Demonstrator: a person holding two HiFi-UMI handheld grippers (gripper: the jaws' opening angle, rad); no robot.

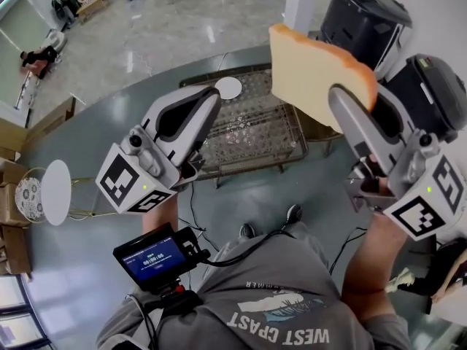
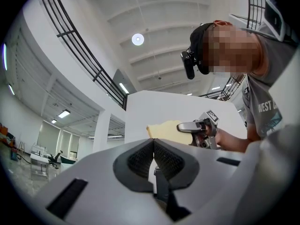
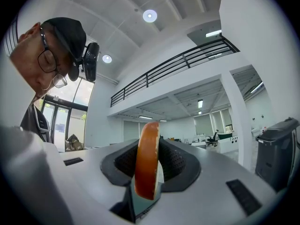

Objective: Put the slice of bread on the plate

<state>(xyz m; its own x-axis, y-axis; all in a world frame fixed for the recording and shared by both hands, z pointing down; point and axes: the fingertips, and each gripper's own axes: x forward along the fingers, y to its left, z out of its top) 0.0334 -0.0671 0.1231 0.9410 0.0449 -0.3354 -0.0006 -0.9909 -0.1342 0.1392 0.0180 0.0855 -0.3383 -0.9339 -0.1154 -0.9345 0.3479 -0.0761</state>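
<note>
The slice of bread [image 1: 317, 71] stood on edge in the air at one o'clock in the head view, its pale face toward the camera and brown crust along its top and right side. My right gripper [image 1: 349, 106] pinched it by the lower right edge. In the right gripper view the crust ran upright between the two dark pads, both pressing on it. At the bread's nine o'clock in the head view, well below it, a round white plate [image 1: 228, 87] lay bare near the far edge of a wire-mesh table [image 1: 270, 141]. My left gripper [image 1: 210, 102] hung at the bread's eight o'clock, over the table's left side. Its jaws were pressed together with nothing between them. Seen from the left gripper view, the bread and the right gripper showed just past those closed pads, at one o'clock. Two black bins [image 1: 365, 13] stood at the bread's one and four o'clock, on the grey floor [image 1: 131, 42]. A small screen unit [image 1: 153, 257] sat on my chest at seven o'clock in the head view, a cable trailing from it
</note>
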